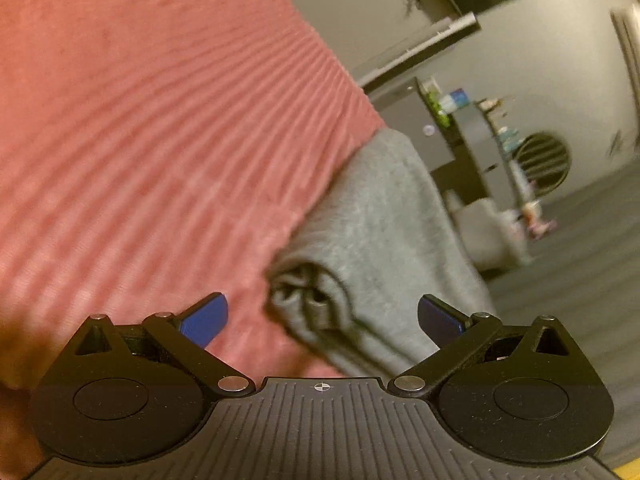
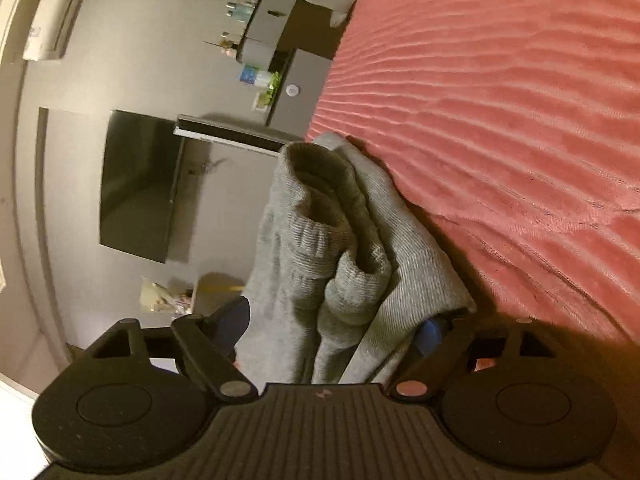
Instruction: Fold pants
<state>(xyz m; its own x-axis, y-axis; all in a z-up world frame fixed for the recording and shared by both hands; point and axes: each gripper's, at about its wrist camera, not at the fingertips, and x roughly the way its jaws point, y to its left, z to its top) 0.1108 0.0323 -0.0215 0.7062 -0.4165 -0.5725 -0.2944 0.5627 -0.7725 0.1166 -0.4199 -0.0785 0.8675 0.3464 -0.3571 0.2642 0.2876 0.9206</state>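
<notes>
- Left gripper: jaws spread wide, nothing held. The waistband end of the grey pants lies between the blue pads without visible contact. Risk: closing from here may pinch only the top layer or the drawstring, so the bundle unrolls.
- Pants lie along the edge of the pink ribbed bedspread, partly overhanging; a nudge could slide them off.
- Right gripper: jaws wide, cuff end of the pants between them, contact unclear. Risk: bunched cuffs could split, leaving one leg behind.
</notes>
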